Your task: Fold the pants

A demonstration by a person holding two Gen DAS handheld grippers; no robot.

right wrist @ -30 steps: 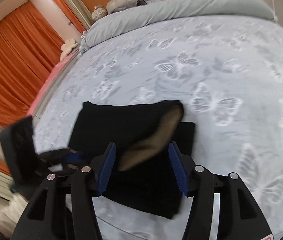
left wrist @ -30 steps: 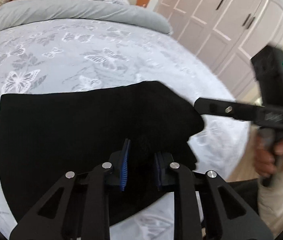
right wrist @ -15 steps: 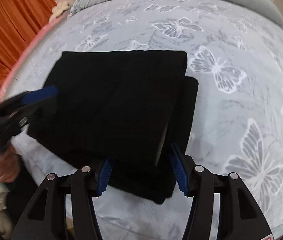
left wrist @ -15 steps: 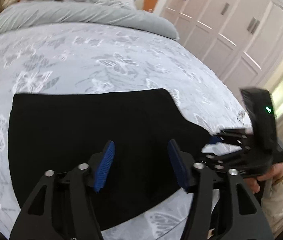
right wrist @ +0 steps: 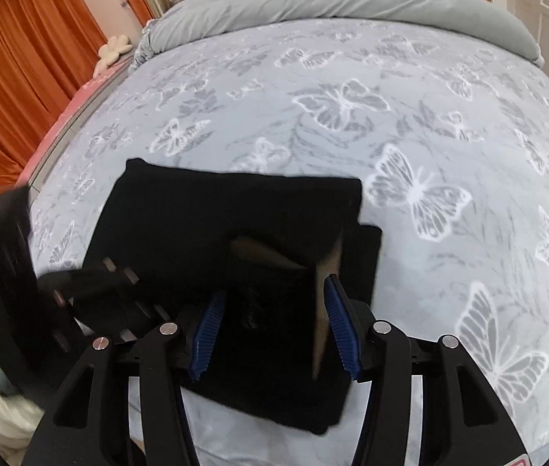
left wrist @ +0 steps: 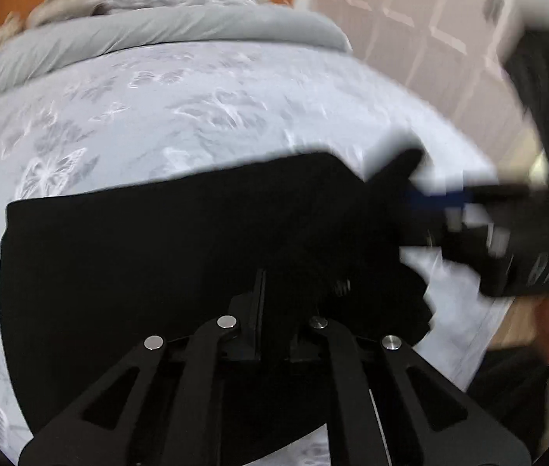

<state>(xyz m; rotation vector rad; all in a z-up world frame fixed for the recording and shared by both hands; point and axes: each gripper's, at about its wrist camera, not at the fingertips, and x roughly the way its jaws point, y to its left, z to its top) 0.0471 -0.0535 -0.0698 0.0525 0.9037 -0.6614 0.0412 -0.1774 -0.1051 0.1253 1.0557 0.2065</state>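
The black pants [left wrist: 150,256] lie folded into a rectangle on the butterfly bedspread [left wrist: 181,116]; they also show in the right wrist view [right wrist: 216,213]. My left gripper [left wrist: 294,306] is shut on the near edge of the pants, lifting a bunch of cloth. My right gripper [right wrist: 270,326] stands open around the near right corner of the pants, where a brown lining flap [right wrist: 325,272] sticks up. In the left wrist view the right gripper [left wrist: 441,198] is blurred at the pants' right corner.
A grey duvet roll [right wrist: 336,4] lies across the head of the bed. Orange curtains [right wrist: 14,77] hang at the left. White wardrobe doors [left wrist: 422,15] stand to the right of the bed. The bed edge runs just under both grippers.
My left gripper went from open to shut on the near edge of the pants. My right gripper pulled back and up, and the corner of the pants lifted with a flap showing.
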